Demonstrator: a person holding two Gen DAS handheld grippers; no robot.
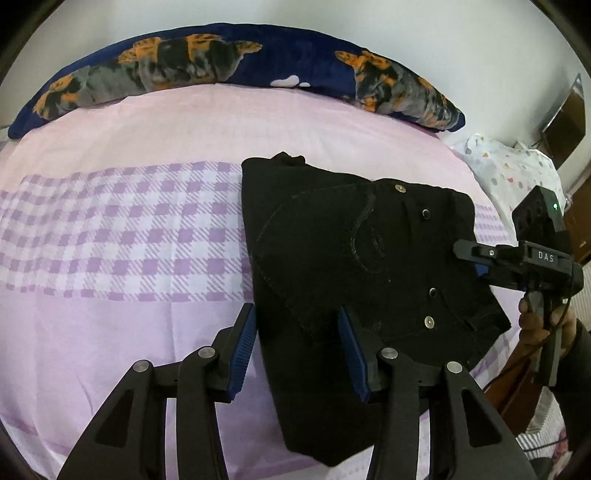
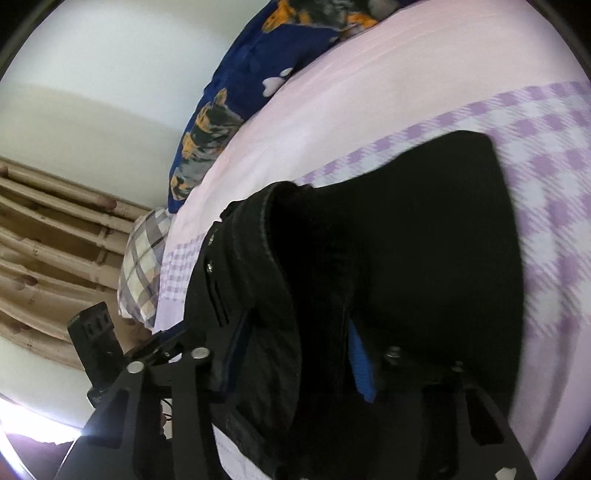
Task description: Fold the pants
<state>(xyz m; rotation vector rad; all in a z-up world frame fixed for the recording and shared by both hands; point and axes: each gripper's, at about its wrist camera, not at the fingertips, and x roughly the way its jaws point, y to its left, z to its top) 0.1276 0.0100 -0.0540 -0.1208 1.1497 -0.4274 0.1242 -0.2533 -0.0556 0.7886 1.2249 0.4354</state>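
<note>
Pants (image 1: 354, 266) on bed (image 1: 110, 332), right of middle; blanket (image 1: 236, 55) behind along far edge; pillow (image 1: 509, 170) at right; left gripper (image 1: 297, 350) before pants.

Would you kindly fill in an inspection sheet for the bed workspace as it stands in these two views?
Surface: bed sheet, pink with a purple checked band.
Job's things: black pants, folded into a compact stack on the sheet.
Clutter: navy blanket along the far edge; dotted pillow; checked pillow.
Grippers: left gripper open over the pants' edge; right gripper has pants fabric between its fingers, closure unclear.
Cables: thin black cable below the right gripper's handle.
Surroundings: white wall, beige curtain.
</note>
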